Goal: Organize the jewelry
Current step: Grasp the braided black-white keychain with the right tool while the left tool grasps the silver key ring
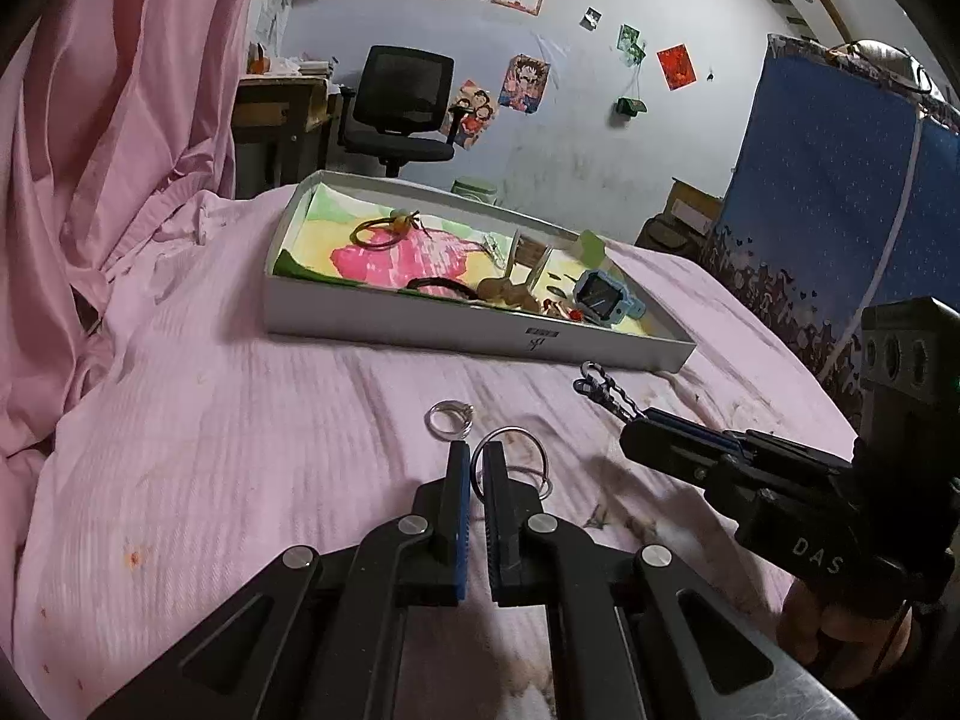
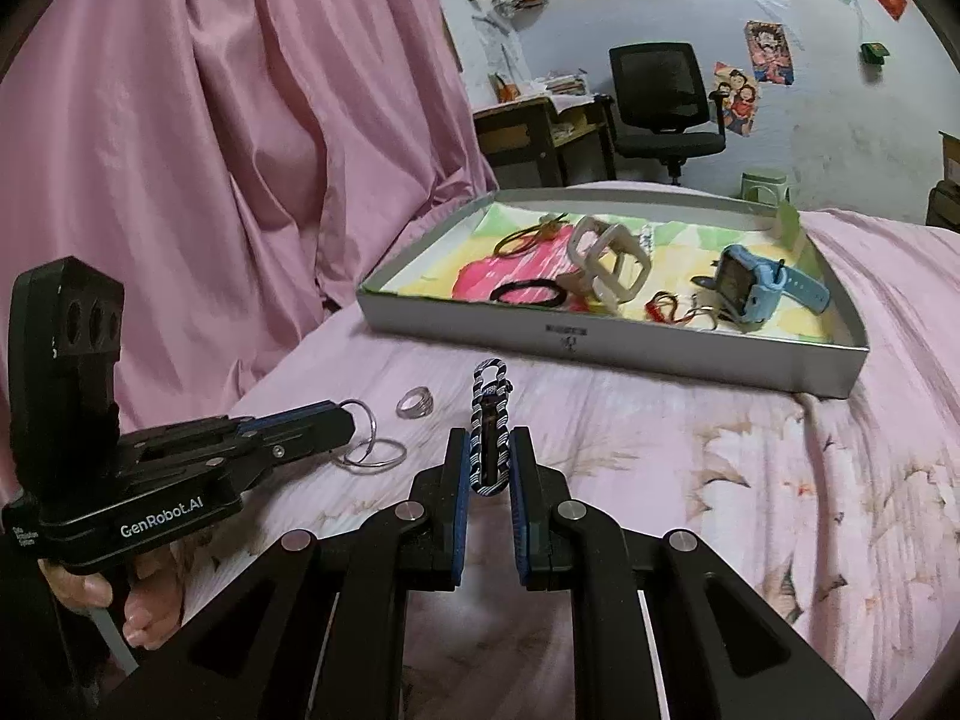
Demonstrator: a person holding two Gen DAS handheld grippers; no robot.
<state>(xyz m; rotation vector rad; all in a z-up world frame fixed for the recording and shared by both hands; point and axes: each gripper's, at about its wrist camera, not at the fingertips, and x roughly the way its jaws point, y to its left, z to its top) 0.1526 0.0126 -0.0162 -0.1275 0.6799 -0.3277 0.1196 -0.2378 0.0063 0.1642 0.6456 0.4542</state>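
My left gripper (image 1: 477, 450) is shut on one loop of the linked silver hoops (image 1: 521, 450), low over the pink bed sheet (image 1: 240, 420). The other loops (image 2: 378, 456) rest on the sheet. A small silver ring (image 1: 450, 419) lies just ahead of its fingertips. My right gripper (image 2: 489, 459) is shut on a blue-and-white braided bracelet (image 2: 492, 414), which sticks out forward past the fingertips. Further back, the white tray (image 2: 660, 354) with coloured paper lining holds a blue watch (image 2: 756, 288), a black hair tie (image 2: 528, 291), a white openwork piece (image 2: 609, 264) and a brown hair tie (image 2: 528, 237).
A pink curtain (image 2: 210, 150) hangs at the left, close to the tray's left end. Behind the bed stand a black office chair (image 2: 660, 96) and a wooden desk (image 2: 534, 132). A blue patterned cloth (image 1: 840, 210) hangs on the right. A hand (image 2: 144, 594) holds each gripper's handle.
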